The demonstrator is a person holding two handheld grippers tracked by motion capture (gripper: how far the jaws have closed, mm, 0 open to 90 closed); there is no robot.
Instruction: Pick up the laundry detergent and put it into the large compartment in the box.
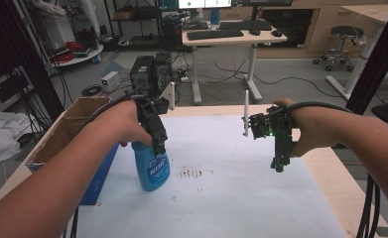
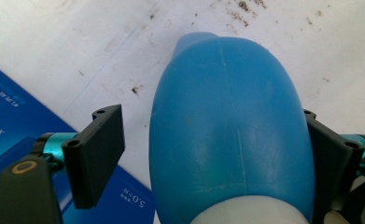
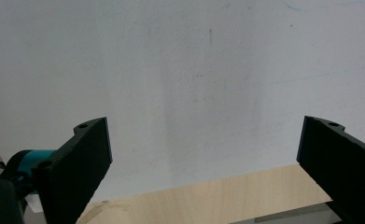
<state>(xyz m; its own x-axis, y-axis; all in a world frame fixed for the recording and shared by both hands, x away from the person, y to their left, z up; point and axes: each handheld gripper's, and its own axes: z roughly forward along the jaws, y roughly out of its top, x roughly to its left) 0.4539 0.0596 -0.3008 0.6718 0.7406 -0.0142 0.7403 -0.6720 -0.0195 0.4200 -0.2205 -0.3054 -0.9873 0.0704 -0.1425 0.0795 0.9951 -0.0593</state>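
Observation:
A blue plastic spray bottle (image 1: 152, 171) with a printed label stands upright on the white sheet (image 1: 241, 198), left of centre. My left gripper (image 1: 158, 145) reaches down over its top. In the left gripper view the bottle (image 2: 227, 130) sits between the jaws: the right jaw touches its side and the left jaw stands a small gap away, so the left gripper (image 2: 213, 116) is open. My right gripper (image 1: 279, 166) hangs above the sheet's right part, pointing down. In its own view the right gripper (image 3: 203, 126) is wide open with nothing between its jaws.
An open cardboard box (image 1: 77, 124) with a blue printed side (image 2: 12, 116) stands at the table's left edge, close to the bottle. Brown stains (image 1: 191, 172) mark the sheet just right of the bottle. Bare wooden tabletop (image 3: 208, 191) borders the sheet on the right.

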